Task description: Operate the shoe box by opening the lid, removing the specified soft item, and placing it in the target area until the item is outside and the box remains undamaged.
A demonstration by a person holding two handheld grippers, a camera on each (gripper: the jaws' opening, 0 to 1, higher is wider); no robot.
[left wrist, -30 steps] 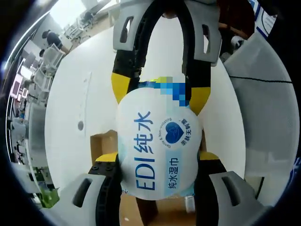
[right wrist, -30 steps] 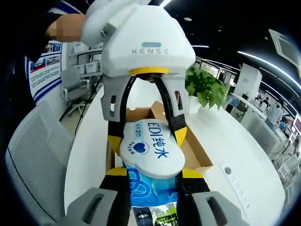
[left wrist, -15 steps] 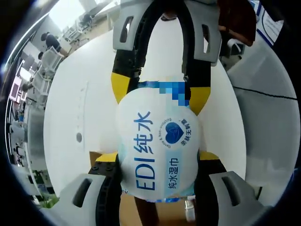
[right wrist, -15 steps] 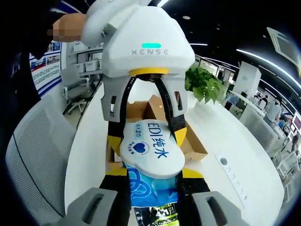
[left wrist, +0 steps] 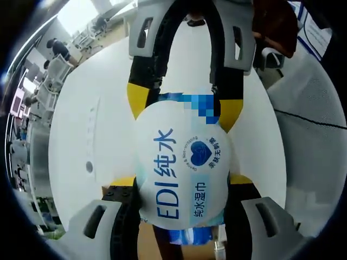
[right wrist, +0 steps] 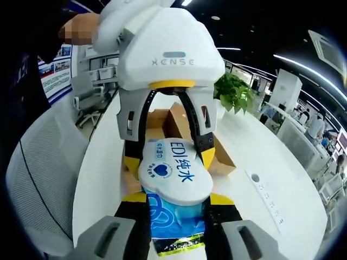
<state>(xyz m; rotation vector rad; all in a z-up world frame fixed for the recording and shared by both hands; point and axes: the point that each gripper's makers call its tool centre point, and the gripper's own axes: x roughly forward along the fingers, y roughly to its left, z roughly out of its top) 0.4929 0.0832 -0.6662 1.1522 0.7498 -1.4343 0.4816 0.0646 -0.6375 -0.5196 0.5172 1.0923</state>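
Both tools pinch one soft pack above the box

The left tool [left wrist: 181, 181] and right tool [right wrist: 176, 197] each clamp an end of the white-and-blue soft plastic wet-wipe pack [right wrist: 174, 172], held over the brown cardboard shoe box [right wrist: 219, 154]; the pack is probably light, squashy and slippery, best gripped at its ends.

- The white wet-wipe pack [left wrist: 181, 173], centre of the left gripper view, carries large blue lettering "EDI 纯水", with "纯水湿巾" in smaller blue characters beside it.
- A blue heart logo on that pack is ringed by small print, too fine to read.
- In the right gripper view, "XENSE" stands in grey on the left tool's [right wrist: 169, 154] white housing, upper centre.
- There the pack [right wrist: 173, 176] reads "EDI 纯水".
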